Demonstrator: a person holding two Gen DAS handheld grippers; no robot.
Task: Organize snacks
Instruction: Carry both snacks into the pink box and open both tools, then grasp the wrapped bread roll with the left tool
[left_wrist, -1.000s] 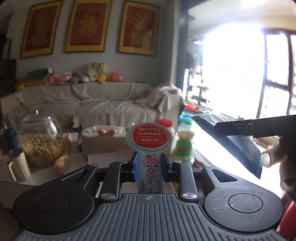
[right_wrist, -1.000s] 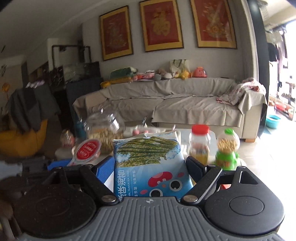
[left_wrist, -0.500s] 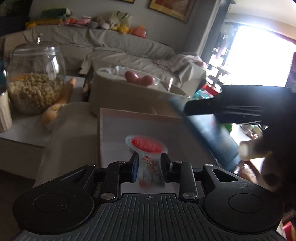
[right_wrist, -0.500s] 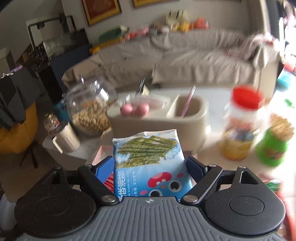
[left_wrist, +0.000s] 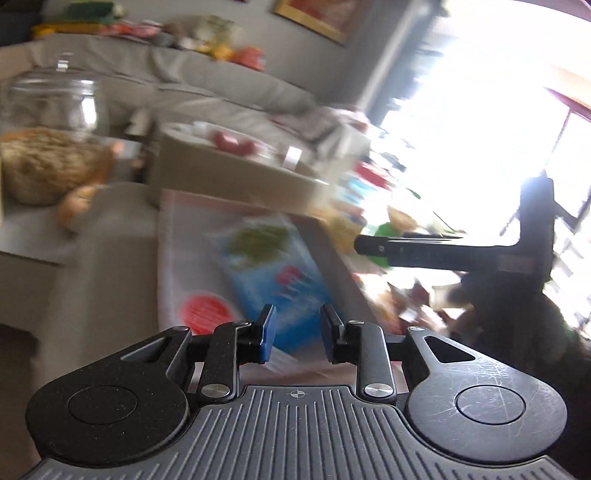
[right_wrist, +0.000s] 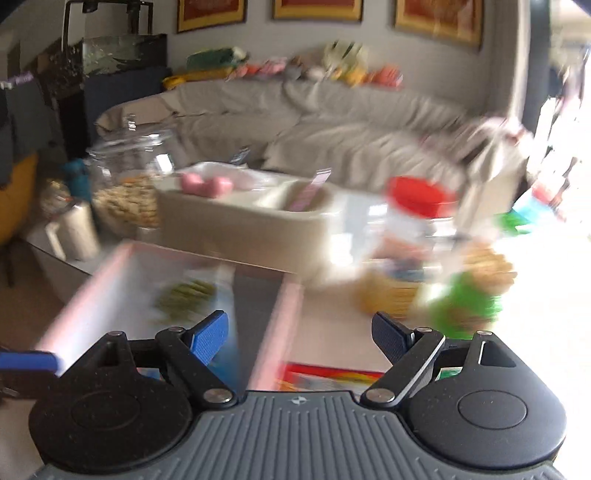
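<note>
The left wrist view is showing the left gripper (left_wrist: 293, 334) hanging over a shallow pink-rimmed tray (left_wrist: 162, 266), its jaws opening with nothing pinched between them; the blue pads are standing apart and the packets below are simply lying behind the gap. In the tray a blue snack bag (left_wrist: 273, 273) printed with a green picture is lying flat and slightly askew, and just beside it a small red-lidded cup (left_wrist: 203, 312) is resting near the tray's near edge; both are blurred, so finer print cannot be read. The right wrist view is showing the right gripper (right_wrist: 299, 334) with its jaws spread wide and empty, poised above the tray's right rim, the bag's green patch smeared below. By the look of it, the dropping-off step is finishing: two snacks are lying in the tray and both tools are free. The next move probably calls for turning toward what is waiting on the surface, a red-capped jar (right_wrist: 413, 221) and a green container (right_wrist: 465, 306) to the right.
</note>
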